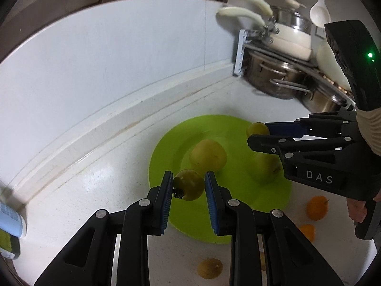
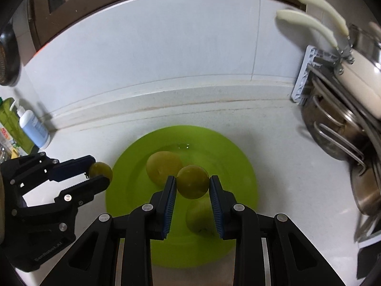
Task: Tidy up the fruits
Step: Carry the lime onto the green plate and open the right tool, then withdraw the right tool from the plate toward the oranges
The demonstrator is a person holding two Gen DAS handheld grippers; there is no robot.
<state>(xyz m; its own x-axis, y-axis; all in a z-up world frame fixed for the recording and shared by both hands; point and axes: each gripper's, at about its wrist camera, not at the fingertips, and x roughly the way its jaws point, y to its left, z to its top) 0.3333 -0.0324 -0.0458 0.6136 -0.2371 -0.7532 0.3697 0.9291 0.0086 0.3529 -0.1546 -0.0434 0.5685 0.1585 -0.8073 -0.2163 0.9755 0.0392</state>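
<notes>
On the left, the left gripper (image 1: 188, 186) is squeezing a small green fruit (image 1: 189, 187) between its blue pads, holding it up just over the near edge of the green plate (image 1: 166, 147). In the middle, two bigger yellow-green fruits are already sitting on the plate: a round one (image 1: 208, 155) and another one (image 1: 265, 166) beside it. On the right, the right gripper (image 2: 193, 184) is pinching its own small green fruit (image 2: 192, 181) above the plate too. So I think about half the job is done (two on, two nearly there). Two orange fruits (image 1: 316, 207) and a brownish one (image 1: 210, 268) are waiting on the white counter (image 1: 83, 190). The plate is getting full, with bare room mostly toward the back wall, and the pots (image 2: 338, 128) are crowding the right side.
</notes>
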